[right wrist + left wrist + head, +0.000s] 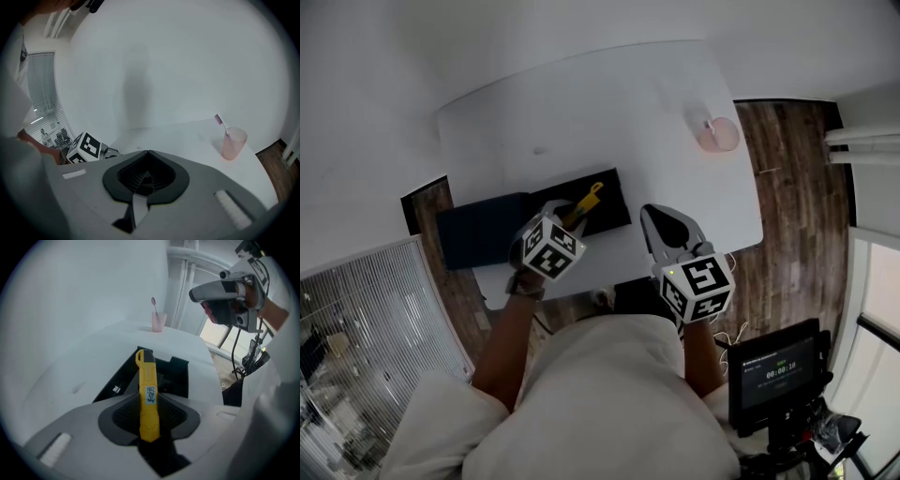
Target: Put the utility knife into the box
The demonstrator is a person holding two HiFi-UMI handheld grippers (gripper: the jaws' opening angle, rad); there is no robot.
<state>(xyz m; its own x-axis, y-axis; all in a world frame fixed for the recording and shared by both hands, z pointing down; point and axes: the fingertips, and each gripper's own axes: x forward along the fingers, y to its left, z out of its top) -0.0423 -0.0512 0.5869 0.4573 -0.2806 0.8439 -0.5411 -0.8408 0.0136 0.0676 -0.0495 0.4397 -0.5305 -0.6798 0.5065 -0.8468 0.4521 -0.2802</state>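
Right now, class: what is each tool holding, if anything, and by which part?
The left tool clamps the yellow utility knife by its near end; the right tool holds nothing.

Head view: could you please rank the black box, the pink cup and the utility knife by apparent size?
1. black box
2. pink cup
3. utility knife, partly hidden by the left gripper, so cup versus knife is unsure.
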